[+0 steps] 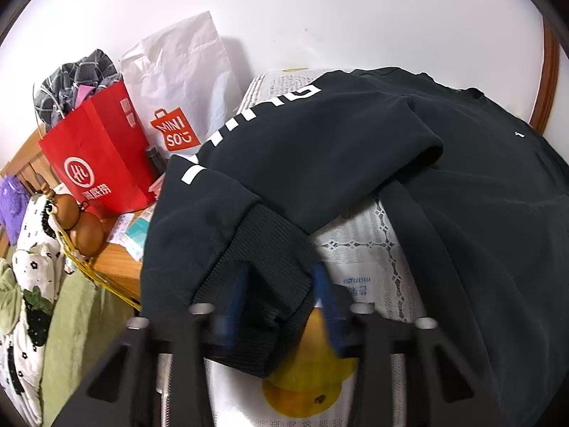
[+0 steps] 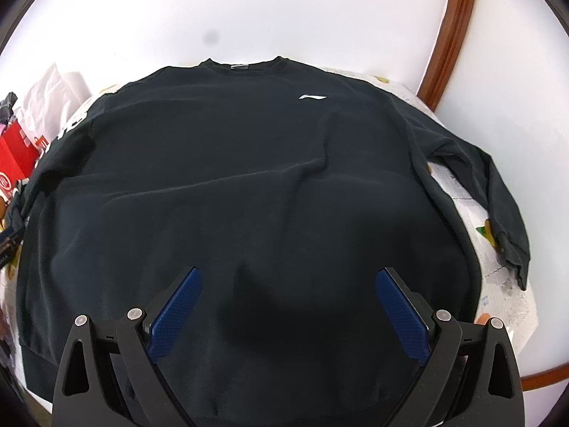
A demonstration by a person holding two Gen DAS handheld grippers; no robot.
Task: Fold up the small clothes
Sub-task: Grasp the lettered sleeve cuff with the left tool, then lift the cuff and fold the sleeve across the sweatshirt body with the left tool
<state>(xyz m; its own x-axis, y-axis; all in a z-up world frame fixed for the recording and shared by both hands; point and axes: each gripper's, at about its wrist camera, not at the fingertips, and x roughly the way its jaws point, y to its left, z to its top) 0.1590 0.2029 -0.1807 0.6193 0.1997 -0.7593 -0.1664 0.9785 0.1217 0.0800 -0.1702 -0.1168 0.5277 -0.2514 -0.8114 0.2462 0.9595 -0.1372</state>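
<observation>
Black long-sleeved cotton sweatshirt [image 2: 249,185] lies front-up, spread flat on a white patterned tablecloth [image 1: 366,249] — small white chest logo, white lettering down one sleeve, whose ribbed cuff [image 1: 270,270] the left gripper [image 1: 281,295] pinches — right gripper [image 2: 288,306] hovers over the hem, jaws wide apart, empty.

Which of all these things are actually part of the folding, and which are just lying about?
Part of the job:
- black sweatshirt, spread on the table
- its ribbed cuff, between the left gripper's fingers
- right gripper, open above the sweatshirt

Just lying about:
- red paper bag
- white Miniso bag
- brown gourds
- patterned table cover
</observation>
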